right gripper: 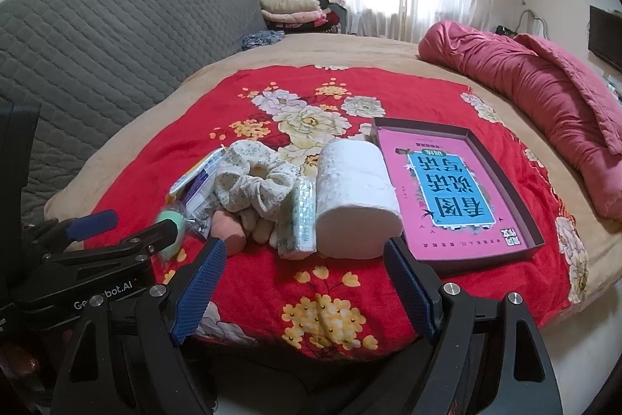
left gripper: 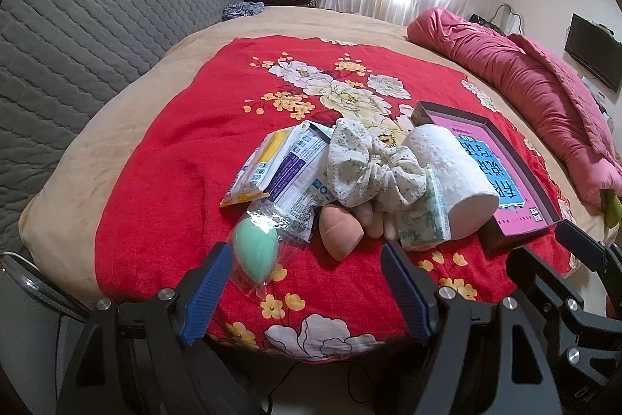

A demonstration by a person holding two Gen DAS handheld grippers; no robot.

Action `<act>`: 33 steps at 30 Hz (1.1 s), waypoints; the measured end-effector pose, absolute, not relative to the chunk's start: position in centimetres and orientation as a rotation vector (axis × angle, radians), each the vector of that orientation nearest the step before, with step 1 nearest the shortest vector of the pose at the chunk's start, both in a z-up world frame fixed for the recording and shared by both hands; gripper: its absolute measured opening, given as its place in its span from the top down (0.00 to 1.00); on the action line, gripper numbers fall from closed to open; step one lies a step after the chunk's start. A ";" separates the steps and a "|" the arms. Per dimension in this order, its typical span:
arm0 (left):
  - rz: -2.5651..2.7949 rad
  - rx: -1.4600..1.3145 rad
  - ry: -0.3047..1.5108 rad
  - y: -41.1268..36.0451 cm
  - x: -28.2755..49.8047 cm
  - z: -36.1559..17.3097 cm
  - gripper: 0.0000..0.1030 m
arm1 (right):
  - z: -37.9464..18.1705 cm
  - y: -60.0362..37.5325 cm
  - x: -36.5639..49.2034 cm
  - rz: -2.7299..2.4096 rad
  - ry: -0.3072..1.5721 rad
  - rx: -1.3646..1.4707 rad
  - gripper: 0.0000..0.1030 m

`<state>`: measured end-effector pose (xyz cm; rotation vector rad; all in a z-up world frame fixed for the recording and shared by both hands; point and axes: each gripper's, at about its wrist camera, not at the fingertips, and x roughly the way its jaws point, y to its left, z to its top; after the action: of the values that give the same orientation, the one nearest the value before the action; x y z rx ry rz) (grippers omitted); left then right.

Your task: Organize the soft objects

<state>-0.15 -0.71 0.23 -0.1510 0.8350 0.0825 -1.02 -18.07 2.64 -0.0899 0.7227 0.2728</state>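
The left tongs (left gripper: 307, 282) are spread wide and hold nothing, low over the near edge of the red floral blanket (left gripper: 175, 158) on the bed. The mint-green sponge egg (left gripper: 255, 251) in its clear wrapper lies just beside the left finger, at its tip. A peach sponge (left gripper: 341, 227) lies on the blanket just beyond the gap between the fingers.

The right tongs (right gripper: 305, 271) are also spread and empty. The white paper roll (right gripper: 355, 197) lies on its side just beyond them, its near end close to the right finger's tip. Left of the roll, touching it, is a slim green-patterned tissue pack (right gripper: 302, 216), then a cream floral scrunchie (right gripper: 256, 185) draped over pale soft pieces that are too hidden to name. Flat printed packets (left gripper: 280, 166) in white, yellow and purple lie at the far left of the pile, partly under the scrunchie.

To the right of the roll, a shallow dark box (right gripper: 532, 220) rests on the blanket, holding only a pink and blue printed sheet (right gripper: 447, 189) flat on its bottom. A rolled pink quilt (right gripper: 536, 92) lies far right, well apart.
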 end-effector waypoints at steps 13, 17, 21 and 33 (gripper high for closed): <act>0.083 -0.158 0.840 -0.7 -0.2 0.1 0.25 | 2.6 -17.7 -1.2 0.286 0.716 -0.105 0.19; 0.091 -0.171 0.851 -0.2 -0.2 -0.2 0.25 | 2.7 -17.0 -1.3 0.305 0.707 -0.128 0.19; 0.101 -0.189 0.860 0.6 -0.1 -0.6 0.25 | 2.6 -16.1 -1.4 0.329 0.701 -0.155 0.19; 0.165 -0.290 0.944 5.4 1.1 -3.4 0.25 | 0.8 -13.2 0.1 0.417 0.758 -0.187 0.19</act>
<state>1.12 5.38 -3.38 -0.2897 0.9440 0.1649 0.13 -13.16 0.78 -0.1873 0.7578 0.4173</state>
